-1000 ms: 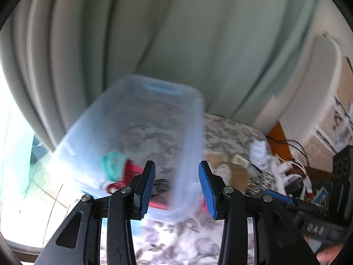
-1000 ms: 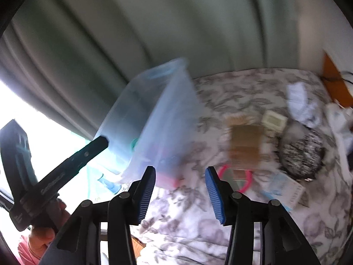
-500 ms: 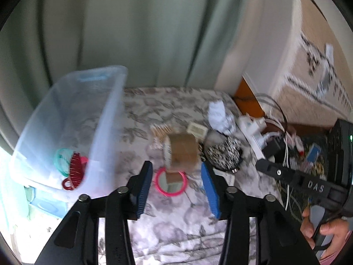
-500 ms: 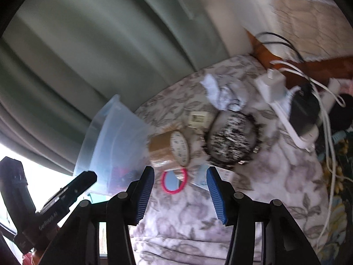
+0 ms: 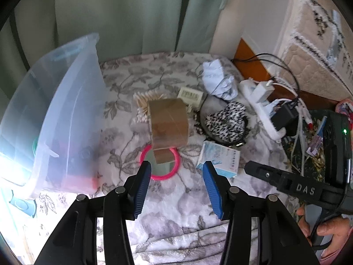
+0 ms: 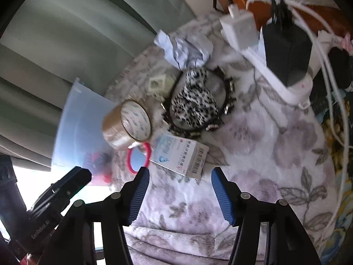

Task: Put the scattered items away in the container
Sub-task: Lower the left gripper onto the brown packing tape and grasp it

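On a surface covered by a floral blanket [image 5: 176,201], a clear plastic container [image 5: 55,114] stands at the left edge, with something red and something teal showing dimly through its wall. The scattered items lie just right of it: a roll of brown tape [image 5: 168,122] on its edge, touching a pink-rimmed round mirror [image 5: 162,162] lying flat, with cotton swabs [image 5: 143,101] behind the tape. A small blue-and-white box [image 6: 179,154] lies just beside the mirror, near a black-and-white patterned scrunchie [image 5: 227,119] inside a dark beaded band. Crumpled paper [image 5: 217,81] and a small cream packet [image 5: 190,95] lie toward the far edge; a white power strip [image 5: 262,108] with plugs lies at the right edge.

The left tongs [image 5: 176,174] hover above the mirror, jaws partly apart and empty. The right tongs [image 6: 179,180] hover in front of the box, their jaws opening with nothing between them.
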`<state>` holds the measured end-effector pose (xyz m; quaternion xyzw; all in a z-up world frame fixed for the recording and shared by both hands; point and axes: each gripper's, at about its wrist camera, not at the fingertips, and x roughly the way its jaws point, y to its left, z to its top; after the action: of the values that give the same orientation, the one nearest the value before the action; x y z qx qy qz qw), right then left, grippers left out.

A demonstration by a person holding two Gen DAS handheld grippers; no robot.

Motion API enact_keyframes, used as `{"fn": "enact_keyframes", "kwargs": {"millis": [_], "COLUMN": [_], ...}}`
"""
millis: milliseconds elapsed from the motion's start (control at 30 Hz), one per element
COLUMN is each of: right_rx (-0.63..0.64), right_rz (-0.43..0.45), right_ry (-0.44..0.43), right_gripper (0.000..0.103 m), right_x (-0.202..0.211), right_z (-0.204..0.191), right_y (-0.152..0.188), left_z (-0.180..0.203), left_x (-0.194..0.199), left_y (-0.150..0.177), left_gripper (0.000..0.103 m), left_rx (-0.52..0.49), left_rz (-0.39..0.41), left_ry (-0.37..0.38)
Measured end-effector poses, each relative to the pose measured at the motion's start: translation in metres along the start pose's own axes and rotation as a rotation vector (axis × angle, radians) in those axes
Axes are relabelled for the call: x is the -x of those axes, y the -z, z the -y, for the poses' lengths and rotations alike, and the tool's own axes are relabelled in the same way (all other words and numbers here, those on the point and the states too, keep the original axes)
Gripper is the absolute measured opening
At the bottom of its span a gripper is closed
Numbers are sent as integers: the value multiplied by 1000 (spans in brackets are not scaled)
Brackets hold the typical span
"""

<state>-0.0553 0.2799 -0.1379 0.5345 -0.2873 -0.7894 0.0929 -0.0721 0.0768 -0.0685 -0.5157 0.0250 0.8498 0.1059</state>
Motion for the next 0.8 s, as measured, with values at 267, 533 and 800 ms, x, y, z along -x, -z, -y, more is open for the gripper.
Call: {"fn": "enact_keyframes", "kwargs": {"millis": [267, 533, 800], "right_rx": [45, 79, 74], "right_rz": [-54, -97, -103], "right_ry": [33, 71, 87], "right_gripper": [66, 67, 67], "right_x": [-26, -45, -49], "right_z": [-3, -4, 2], "right_y": [-5, -11, -16], "left_z": [-9, -2, 3], "left_x": [-28, -60, -81], "left_y": [-21, -44, -53], "left_gripper": [52, 57, 57], "left_rx": [58, 44, 22], "left_rz": [-13, -38, -59], "left_ry": [-11, -14, -19]}}
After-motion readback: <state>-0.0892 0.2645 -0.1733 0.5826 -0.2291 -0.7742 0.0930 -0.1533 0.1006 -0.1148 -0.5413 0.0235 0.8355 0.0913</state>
